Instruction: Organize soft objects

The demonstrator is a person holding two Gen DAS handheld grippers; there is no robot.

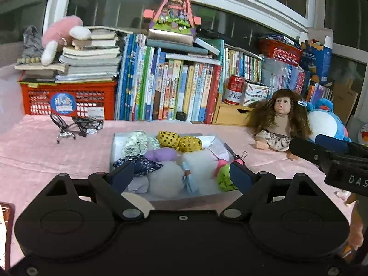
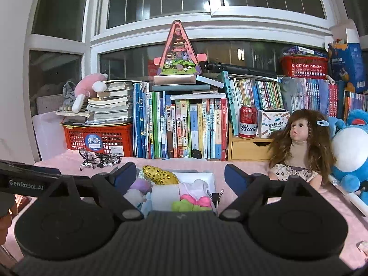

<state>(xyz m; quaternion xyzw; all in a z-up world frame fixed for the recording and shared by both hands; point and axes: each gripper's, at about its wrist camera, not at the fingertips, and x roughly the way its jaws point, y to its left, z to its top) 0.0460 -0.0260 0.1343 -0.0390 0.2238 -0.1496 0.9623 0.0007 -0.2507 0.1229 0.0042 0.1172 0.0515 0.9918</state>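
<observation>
left gripper (image 1: 181, 176): bottom centre of left wrist view, jaws spread wide, nothing between them, poised over near end of the box
right gripper (image 2: 180, 179): bottom centre of right wrist view, jaws wide apart, holding nothing, over near edge of the box; its body also pokes in at right edge of left view
box (image 1: 115, 142): shallow white tray on pink tablecloth (image 1: 46, 151), centre frame, packed with soft items
white fluffy ball (image 1: 164, 180): near middle of box, largest item
green cloth (image 1: 224, 179): near right corner of box, pink piece just above it
blue patterned pouch (image 1: 142, 164): near left of box, beside left fingertip
purple soft piece (image 1: 161, 154): mid box, behind the fluffy ball
gold sequin pieces (image 1: 179, 140): far side of box, two lumps touching
pale crumpled cloth (image 1: 135, 142): far left corner of box
binder clip (image 1: 241, 158): black, at right rim of box
glasses (image 1: 77, 124): folded, on cloth, left of box, well apart
doll (image 1: 279, 119): seated, right of box, brown long hair
blue plush (image 1: 326, 122): behind doll, right edge
red can (image 1: 234, 89): on wooden drawer, mid right
books (image 1: 170, 87): upright row at back, centre
red crate (image 1: 69, 99): back left, book stack and pink plush (image 1: 62, 34) on top
</observation>
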